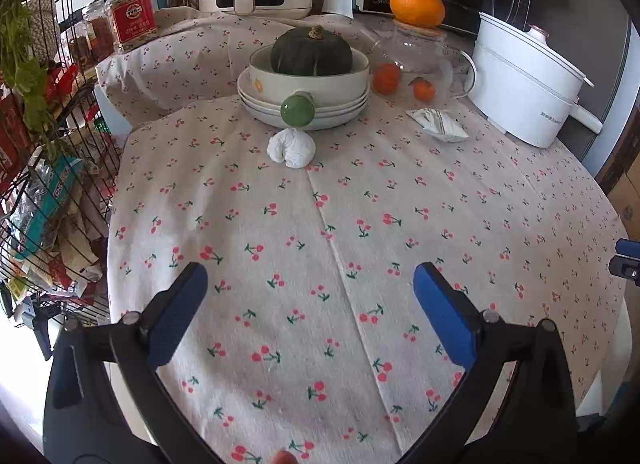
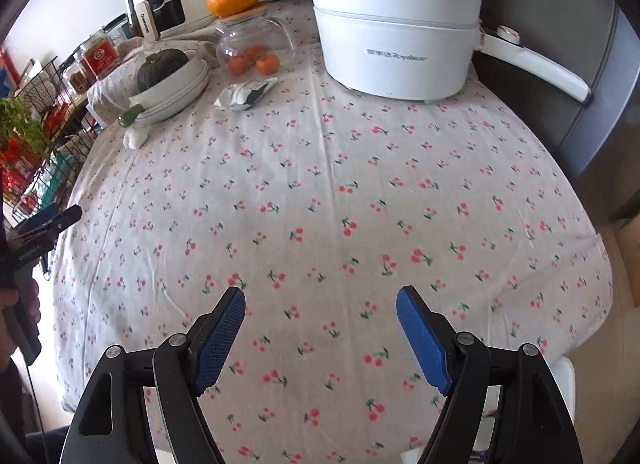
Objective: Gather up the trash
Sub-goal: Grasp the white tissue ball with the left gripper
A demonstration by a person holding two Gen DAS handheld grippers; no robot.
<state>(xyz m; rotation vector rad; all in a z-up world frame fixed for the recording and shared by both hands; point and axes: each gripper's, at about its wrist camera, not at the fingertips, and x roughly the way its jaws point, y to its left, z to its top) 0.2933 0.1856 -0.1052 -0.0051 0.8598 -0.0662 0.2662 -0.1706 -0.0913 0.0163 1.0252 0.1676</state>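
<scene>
Now left gripper (image 1: pixel 310 278) spread, empty, above tablecloth (image 1: pixel 320 224), facing crumpled tissue (image 1: pixel 291 147); right gripper (image 2: pixel 320 300) likewise spread, empty.

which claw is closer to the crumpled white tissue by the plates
Left. The left claw faces the tissue straight ahead across bare cloth. The right claw is farther, with the tissue far off to its left.

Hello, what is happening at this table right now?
A person holds two grippers over a table with a cherry-print cloth, to collect trash. Both the left gripper and the right gripper are open and hold nothing. The trash is untouched at the far side: a crumpled tissue in front of the stacked bowls, and an empty wrapper near the white pot.
</scene>
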